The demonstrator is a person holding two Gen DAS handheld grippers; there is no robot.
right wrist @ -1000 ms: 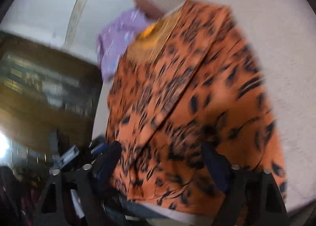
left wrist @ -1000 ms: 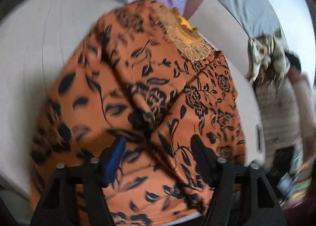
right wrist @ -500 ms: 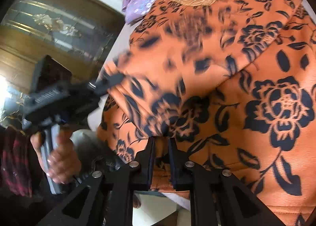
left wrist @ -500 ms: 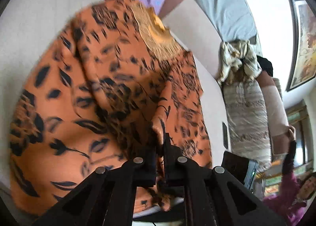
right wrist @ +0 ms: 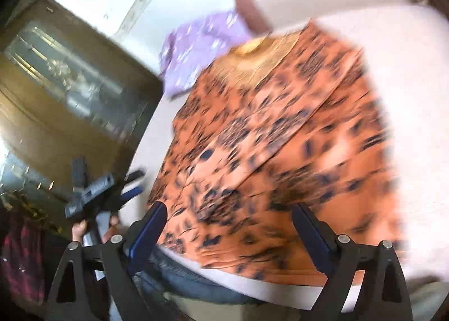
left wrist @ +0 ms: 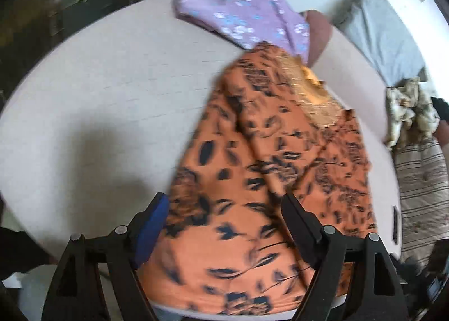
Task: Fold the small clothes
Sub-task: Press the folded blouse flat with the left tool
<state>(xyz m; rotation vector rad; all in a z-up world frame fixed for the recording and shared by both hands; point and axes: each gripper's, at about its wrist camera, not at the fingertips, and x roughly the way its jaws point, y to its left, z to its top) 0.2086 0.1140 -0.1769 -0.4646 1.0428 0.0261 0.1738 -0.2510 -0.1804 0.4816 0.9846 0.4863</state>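
Orange cloth printed with black flowers and leaves, the garment lies spread on the pale table straight ahead of both grippers. It is the largest thing in either view, folded lengthwise, with a long fold edge running down its middle. Its gold lace neckline sits at the far end, away from the grippers, and its hem lies at the near table edge just beyond the fingertips. So the long axis runs from near to far, neck pointing away. In the right wrist view the same garment is blurred, its neckline again at the far end.

Beyond the neckline, a lilac garment with pale blue flowers lies crumpled at the far side of the table, touching or just beside the orange one.

The left gripper hangs over the hem with its jaws spread wide and nothing between them. The right gripper is likewise spread wide over the near edge, holding nothing. To its left, in the right wrist view, the left gripper shows off the table's near corner, in the person's hand.
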